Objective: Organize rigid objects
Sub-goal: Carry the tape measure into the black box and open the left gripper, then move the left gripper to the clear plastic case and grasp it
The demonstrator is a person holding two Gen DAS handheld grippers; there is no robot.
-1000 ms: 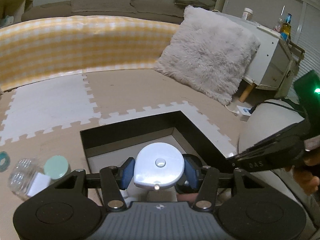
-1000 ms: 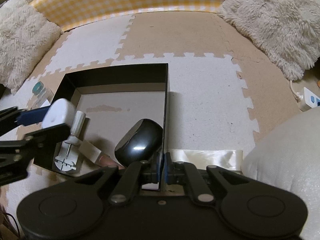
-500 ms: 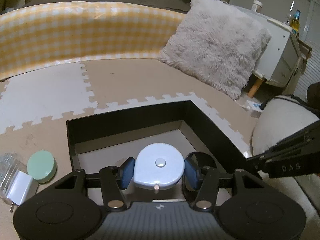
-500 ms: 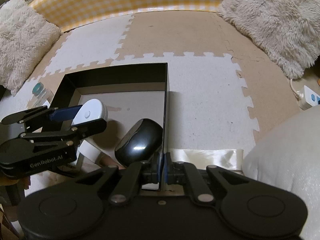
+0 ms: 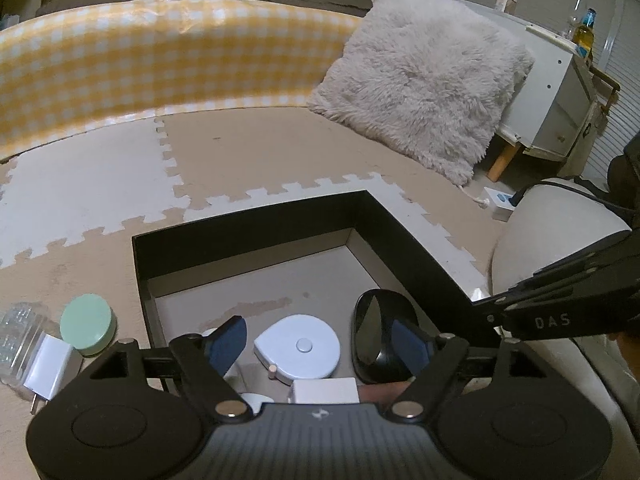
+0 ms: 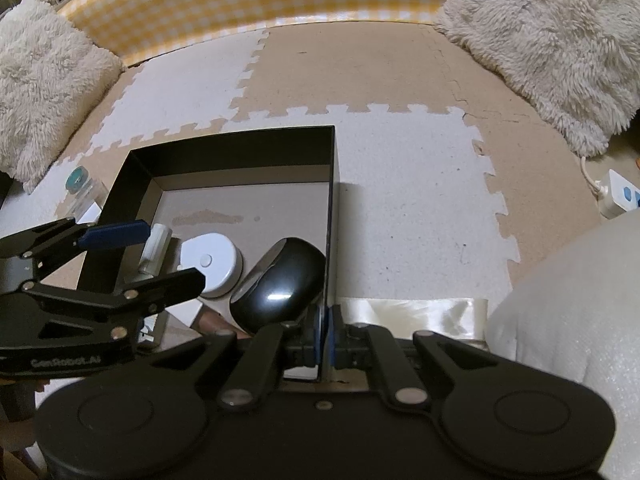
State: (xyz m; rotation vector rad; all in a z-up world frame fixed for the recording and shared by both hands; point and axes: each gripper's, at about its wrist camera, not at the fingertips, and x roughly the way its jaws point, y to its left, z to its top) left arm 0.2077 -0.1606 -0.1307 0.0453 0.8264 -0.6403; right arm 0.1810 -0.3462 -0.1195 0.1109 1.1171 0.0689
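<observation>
In the black box [image 5: 404, 240] lies our round white tape measure [image 5: 298, 350].
Our left gripper [image 5: 320, 346] has just been opening its jaws, and the tape sits loose between them, beside a black mouse [image 6: 280, 284]. Our right gripper [image 6: 323, 328] pinches the box wall with closed jaws.

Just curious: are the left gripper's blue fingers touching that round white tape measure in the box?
Apart. In the left wrist view, the tape measure lies on the box floor with clear gaps to both fingers.
</observation>
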